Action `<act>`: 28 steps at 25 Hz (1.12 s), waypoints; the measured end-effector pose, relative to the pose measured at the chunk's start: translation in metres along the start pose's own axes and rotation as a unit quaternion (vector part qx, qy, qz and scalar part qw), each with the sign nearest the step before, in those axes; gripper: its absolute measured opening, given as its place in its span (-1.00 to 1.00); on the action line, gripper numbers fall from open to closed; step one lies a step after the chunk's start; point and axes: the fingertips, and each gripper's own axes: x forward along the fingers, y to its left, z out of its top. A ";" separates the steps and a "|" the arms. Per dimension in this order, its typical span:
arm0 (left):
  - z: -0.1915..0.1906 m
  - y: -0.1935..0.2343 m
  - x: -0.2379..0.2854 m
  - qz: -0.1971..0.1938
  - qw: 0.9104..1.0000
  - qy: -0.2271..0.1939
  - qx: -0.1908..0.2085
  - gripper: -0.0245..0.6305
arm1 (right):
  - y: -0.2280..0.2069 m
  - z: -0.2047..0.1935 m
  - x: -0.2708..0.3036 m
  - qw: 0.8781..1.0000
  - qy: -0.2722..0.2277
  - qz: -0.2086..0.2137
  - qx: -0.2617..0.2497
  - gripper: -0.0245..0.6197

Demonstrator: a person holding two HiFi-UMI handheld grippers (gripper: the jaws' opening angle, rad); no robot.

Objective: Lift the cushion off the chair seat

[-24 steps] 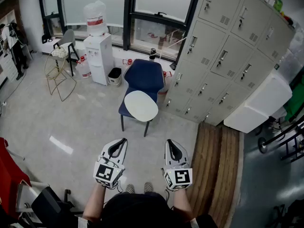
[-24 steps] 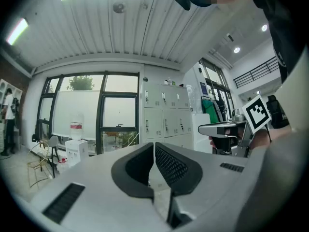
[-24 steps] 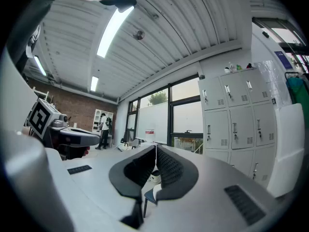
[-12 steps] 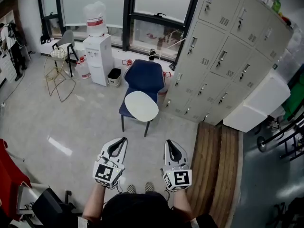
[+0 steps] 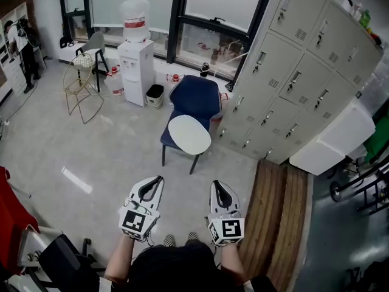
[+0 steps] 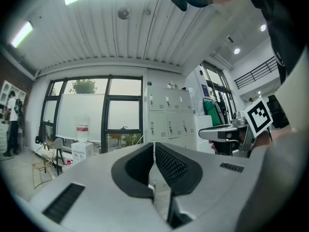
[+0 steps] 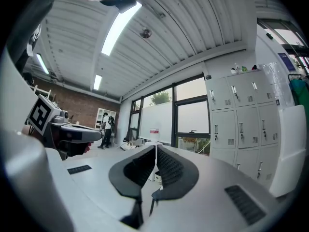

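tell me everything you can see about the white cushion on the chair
The cushion is a plain white, rounded oval pad with a smooth-looking surface. Its material can't be told from this distance. It lies flat on the seat of the dark blue chair, covering most of the seat, with its rear edge at the foot of the backrest. Nothing else touches it.

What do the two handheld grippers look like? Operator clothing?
Left gripper and right gripper match: light grey shells, black ribbed pads, a rear cube with black-and-white square markers. No cables visible. Operator wears a black top.
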 end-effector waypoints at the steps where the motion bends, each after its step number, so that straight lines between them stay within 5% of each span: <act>1: 0.000 0.004 -0.003 0.004 1.000 -0.005 -0.002 -0.85 | 0.004 0.000 0.002 1.000 0.000 0.003 0.000 -0.82; 5: -0.008 0.018 -0.014 0.013 1.000 0.025 0.001 -0.85 | 0.017 0.001 0.012 1.000 0.006 0.010 -0.006 -0.82; 15: -0.009 0.043 -0.004 0.037 0.999 0.014 -0.003 -0.85 | 0.026 -0.003 0.048 0.999 0.007 0.042 -0.007 -0.82; 26: -0.007 0.078 0.098 0.029 1.000 -0.011 0.002 -0.85 | -0.038 -0.014 0.130 1.000 0.000 0.030 0.004 -0.82; 28: -0.010 0.083 0.121 0.024 1.000 0.010 0.007 -0.85 | -0.053 -0.016 0.148 1.000 0.003 0.029 0.009 -0.82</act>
